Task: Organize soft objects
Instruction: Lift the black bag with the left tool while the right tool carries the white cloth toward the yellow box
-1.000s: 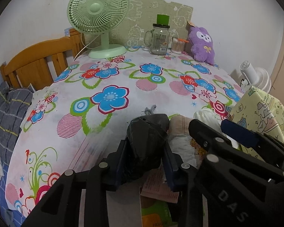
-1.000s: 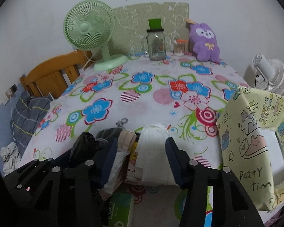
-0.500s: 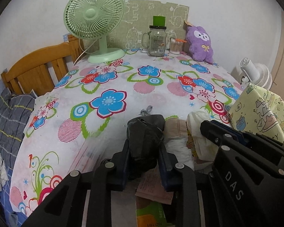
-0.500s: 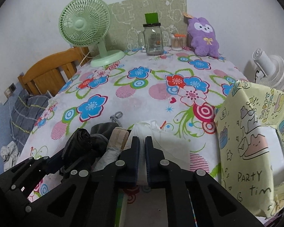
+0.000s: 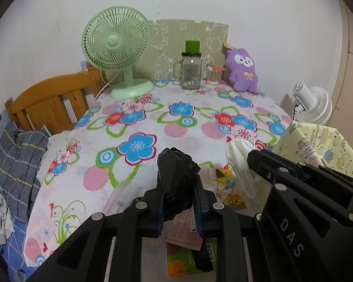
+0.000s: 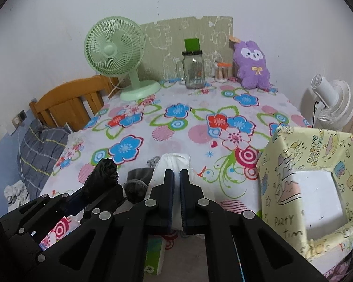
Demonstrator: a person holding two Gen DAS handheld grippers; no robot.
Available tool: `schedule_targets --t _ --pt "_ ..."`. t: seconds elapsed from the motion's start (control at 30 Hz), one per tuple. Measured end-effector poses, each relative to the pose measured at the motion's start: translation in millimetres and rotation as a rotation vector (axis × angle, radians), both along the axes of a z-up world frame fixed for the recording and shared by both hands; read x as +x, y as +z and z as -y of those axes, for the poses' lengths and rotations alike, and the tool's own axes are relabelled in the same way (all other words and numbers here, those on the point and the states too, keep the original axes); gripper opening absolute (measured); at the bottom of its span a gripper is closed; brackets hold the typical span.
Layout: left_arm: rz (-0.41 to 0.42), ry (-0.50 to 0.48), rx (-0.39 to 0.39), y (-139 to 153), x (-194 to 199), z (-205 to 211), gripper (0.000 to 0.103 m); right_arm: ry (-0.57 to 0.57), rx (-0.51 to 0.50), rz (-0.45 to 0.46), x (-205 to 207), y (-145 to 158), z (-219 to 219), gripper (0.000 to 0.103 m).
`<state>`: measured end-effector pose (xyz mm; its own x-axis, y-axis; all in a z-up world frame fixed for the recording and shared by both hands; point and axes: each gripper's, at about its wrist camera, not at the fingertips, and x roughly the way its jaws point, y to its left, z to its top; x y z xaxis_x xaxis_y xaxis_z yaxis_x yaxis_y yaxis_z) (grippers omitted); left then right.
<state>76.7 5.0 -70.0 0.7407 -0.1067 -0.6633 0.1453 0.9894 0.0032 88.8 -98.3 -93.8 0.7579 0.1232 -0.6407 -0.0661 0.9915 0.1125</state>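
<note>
My left gripper is shut on a black crumpled bundle and holds it above the flowered tablecloth; the bundle also shows in the right wrist view. My right gripper is shut on a white folded cloth, lifted off the table; the cloth also shows in the left wrist view. A grey soft item lies between the two grippers. A beige soft item lies on the table behind the black bundle.
A yellow patterned box with a cut-out opening stands at the right. At the back are a green fan, a glass jar, a cotton swab jar and a purple plush. Paper packets lie near the front edge.
My right gripper closed on the white cloth and lifted it. My left gripper raised the black bundle off the pile. Both grippers pulled back and up.
</note>
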Motion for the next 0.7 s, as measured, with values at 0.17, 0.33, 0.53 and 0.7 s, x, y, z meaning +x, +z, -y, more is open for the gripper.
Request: schedule_targets --t 0.17,0.33,0.53,0.7 --pt "0.028 -0.006 -0.003 14 -7 2 0.018 -0.001 0.002 0.031 -9 15 3 0.008" --pt "0.051 -0.012 -0.009 29 -15 4 0.018 0.000 0.001 0.058 -18 30 6 0.008" --pt "0.075 -0.023 -0.018 45 -22 9 0.018 0.002 0.002 0.089 -28 48 9 0.008" --pt "0.092 -0.030 -0.026 54 -26 14 0.019 0.001 0.000 0.108 -34 60 13 0.008"
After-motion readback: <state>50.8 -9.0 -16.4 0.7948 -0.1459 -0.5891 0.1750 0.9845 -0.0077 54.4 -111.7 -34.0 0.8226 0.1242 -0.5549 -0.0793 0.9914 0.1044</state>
